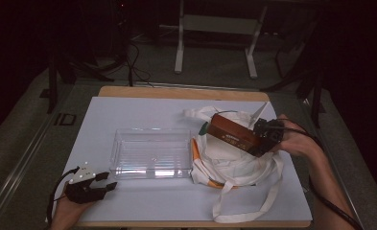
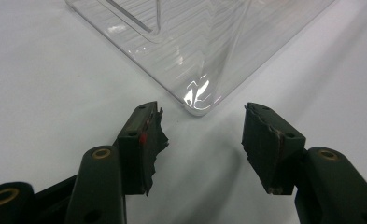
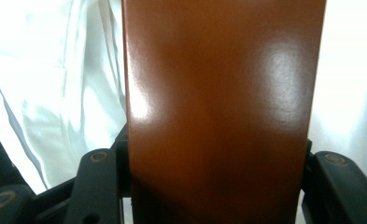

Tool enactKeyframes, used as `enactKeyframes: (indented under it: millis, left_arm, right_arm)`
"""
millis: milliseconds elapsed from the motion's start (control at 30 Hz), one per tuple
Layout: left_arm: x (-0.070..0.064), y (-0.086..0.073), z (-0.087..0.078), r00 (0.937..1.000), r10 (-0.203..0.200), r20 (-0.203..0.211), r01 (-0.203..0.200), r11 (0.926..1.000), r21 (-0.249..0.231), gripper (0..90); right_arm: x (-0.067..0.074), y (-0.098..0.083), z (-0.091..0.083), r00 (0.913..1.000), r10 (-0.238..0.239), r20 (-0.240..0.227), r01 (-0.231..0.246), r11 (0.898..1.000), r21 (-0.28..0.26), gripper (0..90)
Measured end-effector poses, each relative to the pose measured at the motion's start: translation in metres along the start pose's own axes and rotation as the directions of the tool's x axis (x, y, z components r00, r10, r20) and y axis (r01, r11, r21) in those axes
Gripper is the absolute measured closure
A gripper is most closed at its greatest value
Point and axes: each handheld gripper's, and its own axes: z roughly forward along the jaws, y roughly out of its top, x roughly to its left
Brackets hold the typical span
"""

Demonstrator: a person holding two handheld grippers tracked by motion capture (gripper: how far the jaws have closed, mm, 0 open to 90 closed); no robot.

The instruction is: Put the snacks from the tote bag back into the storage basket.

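A brown glossy box [image 1: 233, 134] hangs above a white cloth bag [image 1: 234, 163] at the right of the table, with my right gripper [image 1: 265, 139] shut on its near end. In the right gripper view the brown box [image 3: 223, 102] stands between both jaws, the white bag [image 3: 55, 84] behind it. A clear plastic tray [image 1: 150, 153] lies at the middle of the white mat. My left gripper [image 1: 104, 181] rests open near the tray's front left corner. In the left gripper view the tray's corner [image 2: 197, 100] sits just beyond the left gripper [image 2: 202, 135], whose jaws hold nothing.
The white mat [image 1: 128, 115] covers a wooden table [image 1: 176, 92]. The bag's straps [image 1: 246, 211] trail toward the front edge. Metal table legs [image 1: 179, 43] stand on the floor beyond. A cable [image 1: 56, 191] runs from the left gripper.
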Motion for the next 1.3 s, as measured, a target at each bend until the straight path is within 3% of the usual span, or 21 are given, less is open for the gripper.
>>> enactKeyframes:
  millis: [233,1300]
  left_arm:
    - [0.0,0.0,0.0,1.0,0.0,0.0,0.0,1.0,0.001,46.3]
    - [0.0,-0.001,-0.002,1.0,-0.004,0.002,0.004,0.9998,-0.022,45.4]
  right_arm:
    - [0.002,0.007,-0.008,0.9999,-0.014,-0.006,0.014,0.998,-0.055,43.3]
    - [0.02,0.057,-0.016,0.9927,-0.12,-0.004,0.119,0.989,-0.086,43.3]
